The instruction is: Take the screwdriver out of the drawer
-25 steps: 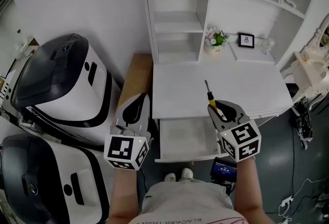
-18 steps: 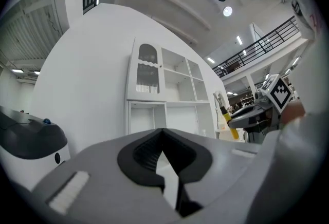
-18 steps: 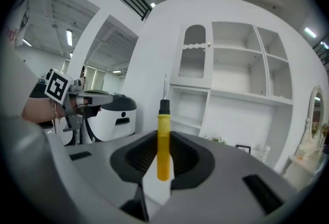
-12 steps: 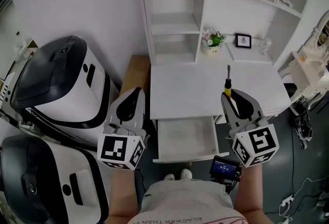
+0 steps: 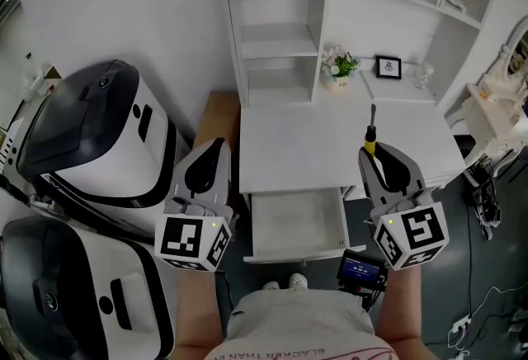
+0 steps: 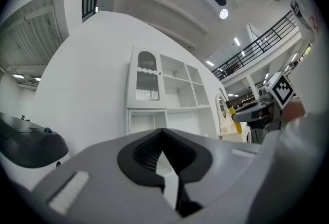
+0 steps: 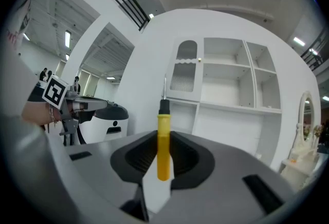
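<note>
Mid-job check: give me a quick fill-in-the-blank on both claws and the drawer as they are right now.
1. The right claw is shut on the screwdriver, whose handle is ___ in colour.
2. The drawer below the desk is ___, not closed.
3. The left claw is shut and holds ___.

Missing words: yellow; open; nothing.

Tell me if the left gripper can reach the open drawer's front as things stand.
Probably yes. The left gripper, jaws together and empty, hangs just left of the open drawer with nothing between them. The right gripper holds the screwdriver up over the desk on the far side, out of the way.
</note>
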`<state>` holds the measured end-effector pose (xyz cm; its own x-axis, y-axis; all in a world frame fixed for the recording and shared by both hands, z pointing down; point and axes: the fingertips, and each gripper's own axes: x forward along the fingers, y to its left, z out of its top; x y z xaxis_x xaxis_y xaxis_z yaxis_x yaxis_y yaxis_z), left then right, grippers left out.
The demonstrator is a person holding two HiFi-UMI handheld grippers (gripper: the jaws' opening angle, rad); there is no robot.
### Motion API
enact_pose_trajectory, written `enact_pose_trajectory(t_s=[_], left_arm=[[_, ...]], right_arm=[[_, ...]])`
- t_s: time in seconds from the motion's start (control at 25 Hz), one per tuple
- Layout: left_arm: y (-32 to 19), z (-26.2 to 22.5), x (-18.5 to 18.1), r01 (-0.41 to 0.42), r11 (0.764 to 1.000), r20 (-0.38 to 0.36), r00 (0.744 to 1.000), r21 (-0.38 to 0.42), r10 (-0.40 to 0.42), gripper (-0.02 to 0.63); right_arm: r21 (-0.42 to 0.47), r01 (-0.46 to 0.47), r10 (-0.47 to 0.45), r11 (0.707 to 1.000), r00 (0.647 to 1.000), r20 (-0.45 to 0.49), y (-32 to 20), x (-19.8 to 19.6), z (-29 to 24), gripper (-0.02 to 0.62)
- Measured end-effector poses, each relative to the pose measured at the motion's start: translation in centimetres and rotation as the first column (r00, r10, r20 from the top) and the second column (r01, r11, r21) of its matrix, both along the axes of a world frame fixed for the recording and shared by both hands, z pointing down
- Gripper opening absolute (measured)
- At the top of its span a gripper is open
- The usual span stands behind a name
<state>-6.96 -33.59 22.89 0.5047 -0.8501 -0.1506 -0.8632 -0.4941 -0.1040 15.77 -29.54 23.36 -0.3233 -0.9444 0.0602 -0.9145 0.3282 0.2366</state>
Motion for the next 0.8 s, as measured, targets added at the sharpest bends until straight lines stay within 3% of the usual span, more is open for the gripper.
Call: enact_pose_trajectory(t_s=[0.8], left_arm=[[0.09,-0.54,0.16,-0.005,1.0,0.005,1.0,0.019,0.005,0.005]], right_arm=[[0.006,-0.014,0.014,1.0,1.0,0.009,0.24,0.4,-0.11,0.081]])
